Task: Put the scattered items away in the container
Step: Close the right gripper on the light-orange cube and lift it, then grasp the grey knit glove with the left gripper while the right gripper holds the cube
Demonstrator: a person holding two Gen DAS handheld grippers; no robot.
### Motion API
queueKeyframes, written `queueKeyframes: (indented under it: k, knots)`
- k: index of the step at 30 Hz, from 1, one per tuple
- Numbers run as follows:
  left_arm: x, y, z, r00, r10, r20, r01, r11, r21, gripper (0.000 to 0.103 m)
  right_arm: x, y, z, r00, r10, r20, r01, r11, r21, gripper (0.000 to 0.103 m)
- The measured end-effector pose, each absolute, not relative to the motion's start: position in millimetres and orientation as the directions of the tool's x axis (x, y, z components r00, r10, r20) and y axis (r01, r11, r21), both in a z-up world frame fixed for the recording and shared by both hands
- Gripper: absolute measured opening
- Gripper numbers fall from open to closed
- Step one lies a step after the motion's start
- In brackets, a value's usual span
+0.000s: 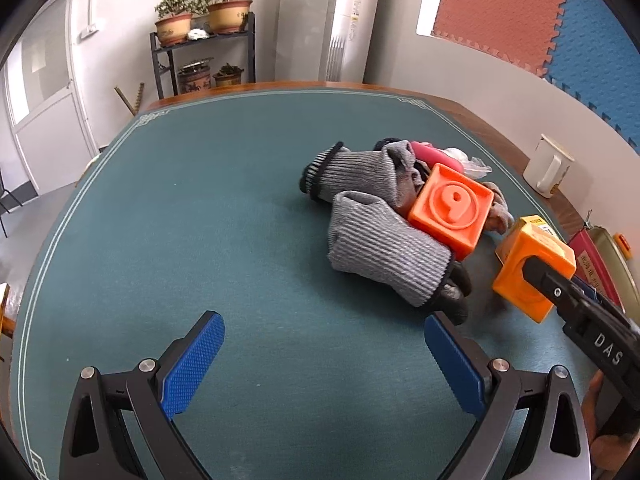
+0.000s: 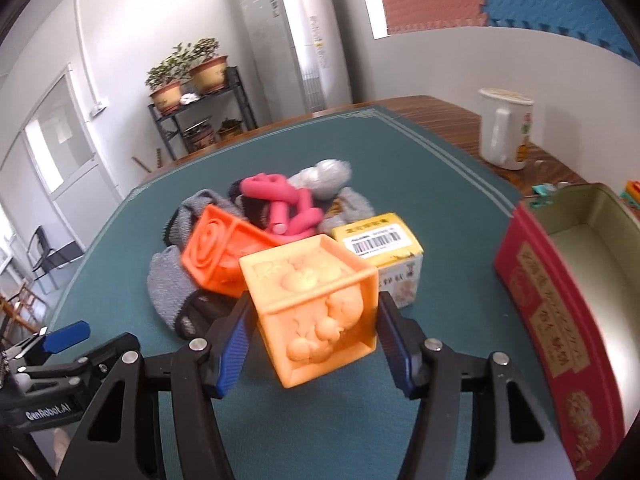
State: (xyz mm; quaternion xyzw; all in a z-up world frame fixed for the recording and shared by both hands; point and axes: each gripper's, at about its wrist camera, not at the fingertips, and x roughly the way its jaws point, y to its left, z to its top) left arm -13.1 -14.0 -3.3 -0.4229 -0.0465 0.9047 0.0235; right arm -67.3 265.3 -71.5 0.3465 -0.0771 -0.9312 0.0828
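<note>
Between right gripper point(image 2: 312, 330) pads: orange cube point(image 2: 314, 312).

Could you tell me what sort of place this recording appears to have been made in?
Probably an office or meeting room, not a home. A large table under a green felt cover, a tall floor-standing air conditioner, a metal rack of potted plants and foam mats on the wall suggest it.

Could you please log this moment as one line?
right gripper: shut on light-orange embossed rubber cube | left gripper: open | red rectangular tin: empty
</note>
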Motion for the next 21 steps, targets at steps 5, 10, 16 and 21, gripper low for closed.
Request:
queueKeyframes:
  k: [5,10,16,21]
  knots:
    - [-17.6,2.1,2.2,-0.652,0.057,-0.756,-0.013,-0.998,-0.064,0.102,-66.4,275.4,-68.4,-0.753,-0.203,-0.625,0.079,-0.972,0.219,0.063]
    - [-22.5,11.4,4.3,-0.65,0.048,-0.758,-0.024,-0.999,-0.043,0.102,-63.9,277.6,-65.8,-0.76,-0.206,-0.616,0.082,-0.971,0.224,0.063]
    - [-30.7,19.1,7.4,-0.645,0.049,-0.762,-0.038,-0.999,-0.033,0.102,-63.2,284.1,-65.1,-0.767,-0.195,-0.611,0.059,-0.97,0.236,0.063]
    - [-44.4,28.4,2.8,-0.628,0.059,-0.776,-0.045,-0.998,-0.039,0.102,-63.1,285.8,-64.7,-0.768,-0.193,-0.611,0.052,-0.969,0.24,0.063]
